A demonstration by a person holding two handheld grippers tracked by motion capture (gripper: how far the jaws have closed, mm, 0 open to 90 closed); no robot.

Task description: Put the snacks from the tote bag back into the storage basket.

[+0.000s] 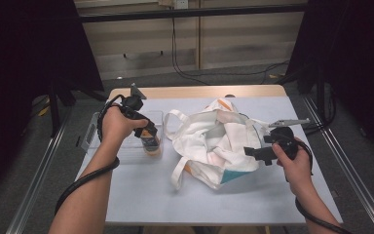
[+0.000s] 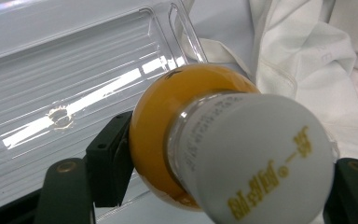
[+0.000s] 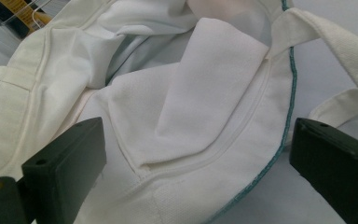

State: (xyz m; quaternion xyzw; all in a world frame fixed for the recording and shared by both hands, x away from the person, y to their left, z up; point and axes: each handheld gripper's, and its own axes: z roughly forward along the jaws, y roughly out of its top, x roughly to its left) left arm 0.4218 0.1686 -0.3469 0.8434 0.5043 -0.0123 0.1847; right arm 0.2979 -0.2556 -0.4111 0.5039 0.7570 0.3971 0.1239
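Observation:
My left gripper is shut on a bottle of orange drink with a white cap, held over the right end of a clear plastic tray. In the left gripper view the bottle's orange body and printed cap sit between the black jaws of the left gripper, with the ribbed tray behind. A crumpled white tote bag lies mid-table. My right gripper is at the bag's right edge. In the right gripper view this gripper is open, and the bag's teal-stitched rim lies loose between its wide-apart jaws.
The table has a pale cover and a wooden far edge. The bag's straps trail toward the front and left. Dark curtains and metal rails flank both sides. Cables trail from both grippers along the forearms.

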